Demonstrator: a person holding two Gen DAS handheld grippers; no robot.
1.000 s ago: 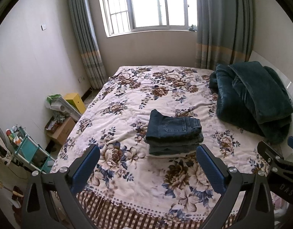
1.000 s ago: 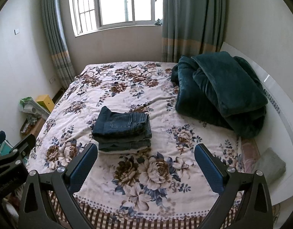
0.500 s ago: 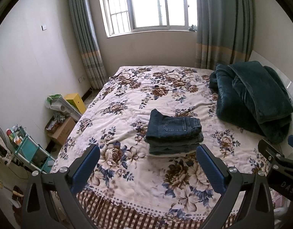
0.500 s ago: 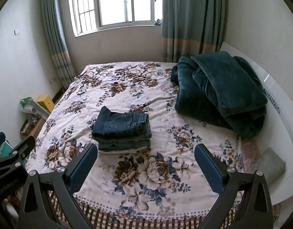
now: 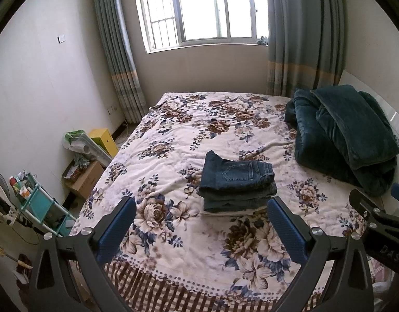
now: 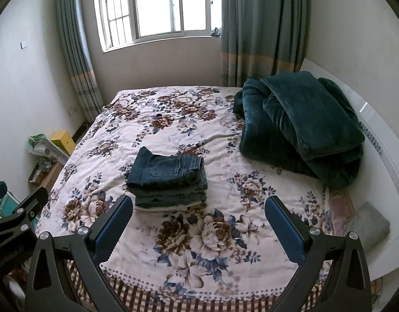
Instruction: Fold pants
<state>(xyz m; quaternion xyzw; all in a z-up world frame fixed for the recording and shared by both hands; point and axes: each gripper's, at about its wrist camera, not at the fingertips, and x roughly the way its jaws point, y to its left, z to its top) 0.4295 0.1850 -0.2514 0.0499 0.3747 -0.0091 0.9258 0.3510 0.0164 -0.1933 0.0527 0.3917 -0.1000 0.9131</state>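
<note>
The dark blue jeans [image 5: 237, 182] lie folded in a neat stack on the floral bedspread [image 5: 173, 143], back pocket up; they also show in the right wrist view [image 6: 168, 182]. My left gripper [image 5: 200, 223] is open and empty, held above the bed's near edge, short of the stack. My right gripper [image 6: 199, 221] is open and empty, also above the near edge, with the stack ahead and to its left. Each gripper shows at the edge of the other's view.
A folded dark green blanket [image 6: 301, 127] lies at the bed's right side by the white headboard [image 6: 381, 140]. Boxes and a yellow bin [image 5: 103, 140] and a teal cart [image 5: 40, 208] stand on the floor to the left. A window and curtains are behind.
Almost nothing differs. Both grippers stay open and nearly still; the jeans stack has not moved.
</note>
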